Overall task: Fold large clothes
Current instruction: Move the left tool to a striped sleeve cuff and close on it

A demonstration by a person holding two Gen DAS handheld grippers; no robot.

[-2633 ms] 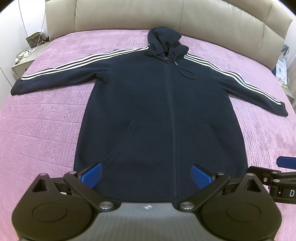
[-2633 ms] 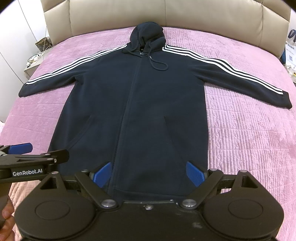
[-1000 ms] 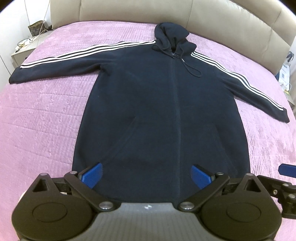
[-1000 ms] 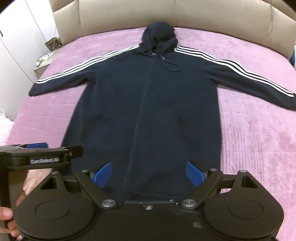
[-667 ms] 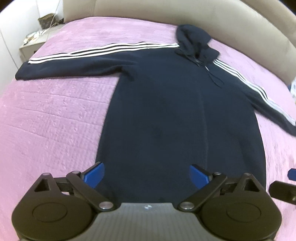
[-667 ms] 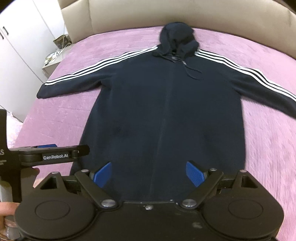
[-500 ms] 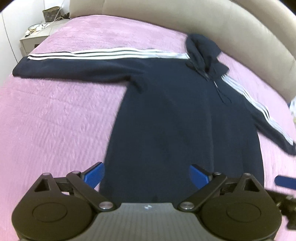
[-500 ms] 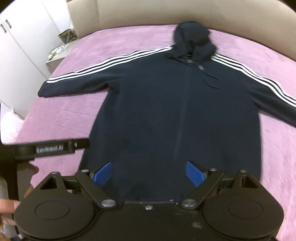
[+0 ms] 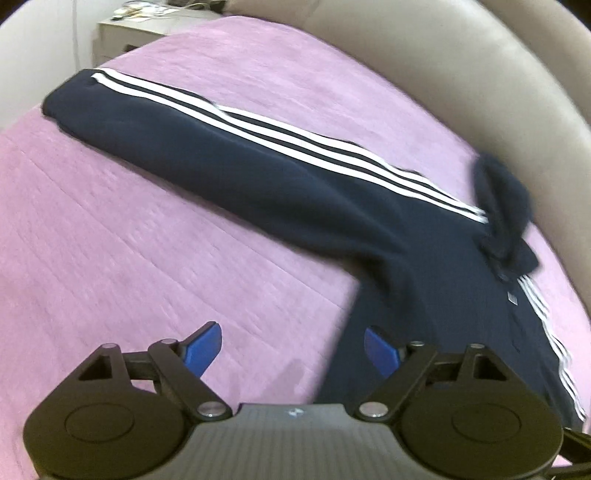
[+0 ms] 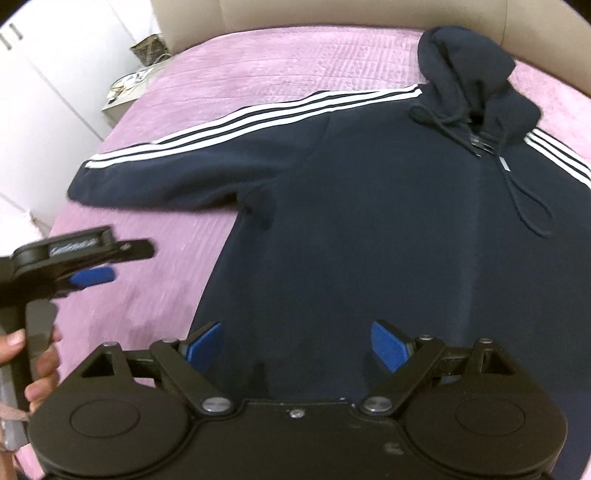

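Note:
A long navy zip hoodie (image 10: 369,229) with white sleeve stripes lies flat, front up, on the purple bedspread (image 10: 258,62). Its left sleeve (image 9: 229,147) stretches out across the bed, and its hood (image 10: 469,62) lies near the headboard. My left gripper (image 9: 291,347) is open and empty, above the bedspread beside the hoodie's left side edge, below the armpit. It also shows in the right wrist view (image 10: 92,277). My right gripper (image 10: 295,345) is open and empty, above the hoodie's body.
A beige padded headboard (image 9: 461,55) runs behind the bed. A nightstand (image 9: 129,26) with clutter stands past the bed's left corner. White wardrobe doors (image 10: 44,92) stand on the left.
Both grippers have swung left and forward over the bed. The left gripper now faces the hoodie's left sleeve, and the right gripper is over the upper body. The hoodie has not moved.

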